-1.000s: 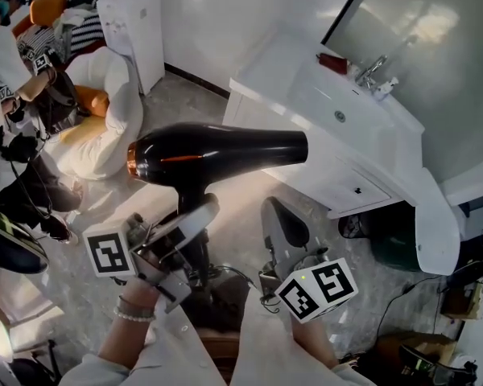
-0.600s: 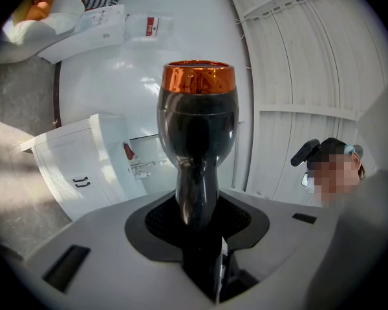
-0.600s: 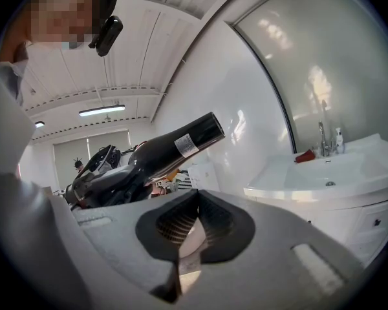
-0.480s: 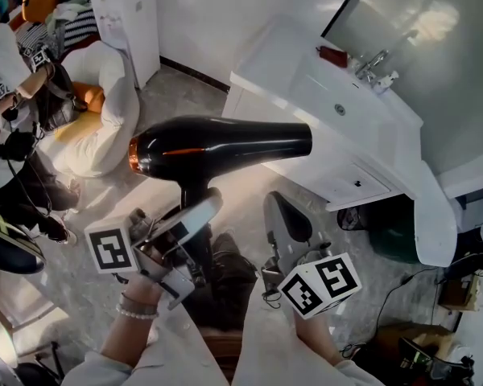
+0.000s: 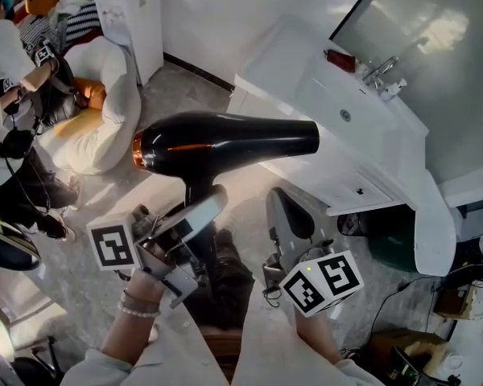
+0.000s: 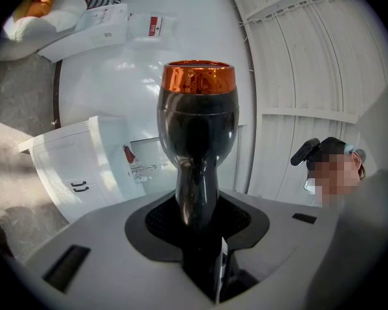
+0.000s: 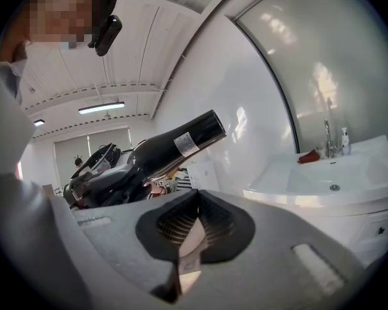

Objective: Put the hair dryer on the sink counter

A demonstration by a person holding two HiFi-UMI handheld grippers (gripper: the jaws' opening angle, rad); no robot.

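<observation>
- The black hair dryer [image 5: 225, 145] is up in the air over the floor, barrel level, nozzle toward the sink counter [image 5: 283, 61] at the right, not on it.
- The left gripper [image 5: 203, 215] is clamped on its handle.
- The right gripper [image 5: 286, 214], just right, has its jaws together, empty.

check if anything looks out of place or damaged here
Nothing spilled or broken. The hair dryer is held by its handle in the left gripper, over the floor. The sink counter looks tidy; only the clothes heaped top left look messy.
</observation>
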